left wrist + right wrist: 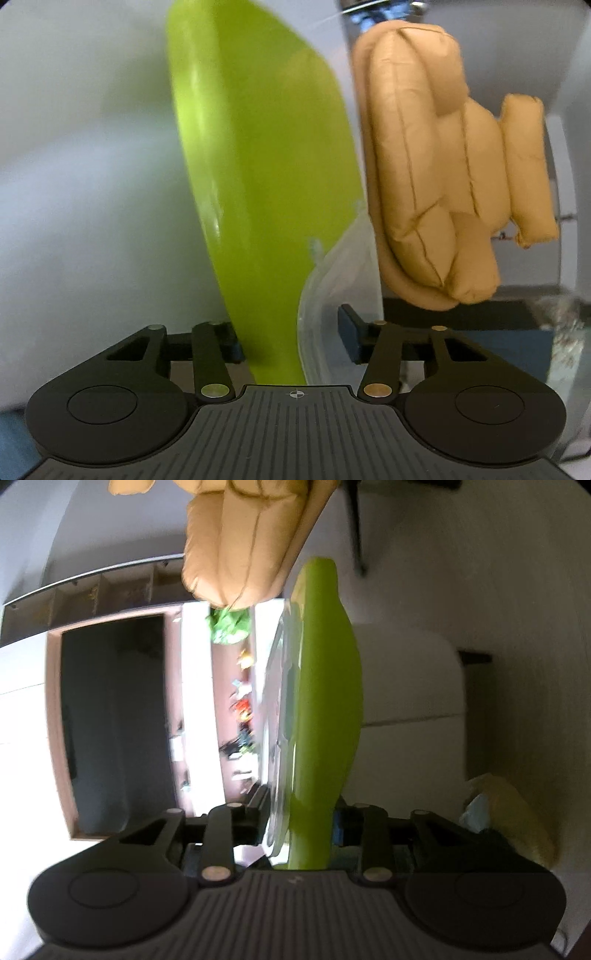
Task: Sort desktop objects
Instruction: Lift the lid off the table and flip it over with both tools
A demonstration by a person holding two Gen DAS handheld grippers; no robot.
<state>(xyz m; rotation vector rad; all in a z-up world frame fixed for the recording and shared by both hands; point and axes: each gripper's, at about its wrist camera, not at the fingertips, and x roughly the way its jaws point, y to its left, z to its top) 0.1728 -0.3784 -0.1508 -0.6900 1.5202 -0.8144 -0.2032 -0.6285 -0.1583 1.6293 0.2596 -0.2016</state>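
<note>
So the green lid (266,166) is seen edge-on in both wrist views, with a clear tub (332,295) pressed against one face of it. Lid and tub seem to be one food box, turned on its side and held up off any surface. No desk is seen under it.

The left gripper (290,339) is clamped: one finger is set against the green face, the other against the clear wall. The same pinch is made by the right gripper (301,812), clear wall on its left, green on its right. Whether both are on one box can't be told, since neither gripper is seen from the other camera.

Handling-wise, thin glossy plastic like this is probably light, a bit flexible and slippery. It could slide out if tilted hard, and the lid might pop if squeezed mid-wall. The rim, where lid and tub meet, is judged the stiffest place to be held, and that's about where it's held now.

Around it: a tan padded cushion (424,166) is close on the right in the left view and up top in the right view, so it's the likeliest thing to be bumped. A dark TV screen (114,720) and a shelf (92,594) are well back, and a yellowish bag (517,812) is off to the right. Where the box belongs isn't shown.
</note>
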